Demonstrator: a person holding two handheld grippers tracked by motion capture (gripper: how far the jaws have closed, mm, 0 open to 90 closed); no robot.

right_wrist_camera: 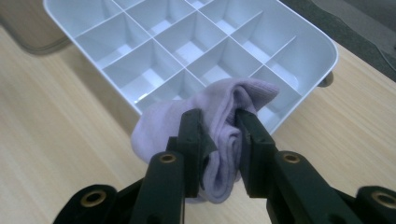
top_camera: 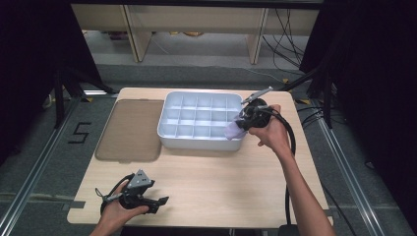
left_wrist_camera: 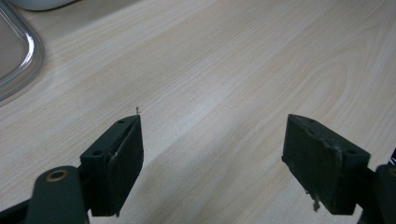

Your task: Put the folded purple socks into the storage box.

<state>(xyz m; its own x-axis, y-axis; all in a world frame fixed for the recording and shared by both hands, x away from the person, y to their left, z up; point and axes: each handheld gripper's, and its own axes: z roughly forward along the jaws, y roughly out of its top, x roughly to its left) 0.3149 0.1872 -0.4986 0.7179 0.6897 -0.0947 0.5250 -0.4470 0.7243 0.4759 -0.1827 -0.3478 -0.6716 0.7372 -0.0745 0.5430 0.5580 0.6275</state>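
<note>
- The right claw is clamped on a bunched lilac sock, its two black jaws pinching the folds between them, with loose cloth bulging out to either side.
- In the high view that sock hangs at the near right corner of the white divided tray, just over its rim and not yet down in any cell.
- The cells I can see from the right gripper view are all bare, including the corner cell right under the sock.
- To my eye this is the placing step: the sock is carried to the tray and waits to go in. The next move calls for lowering it into that corner cell and then parting the jaws.
- The left claw rests wide apart and holds nothing, low over the bare wooden table near its front edge.
- A brown see-through lid lies flat just left of the tray.
</note>
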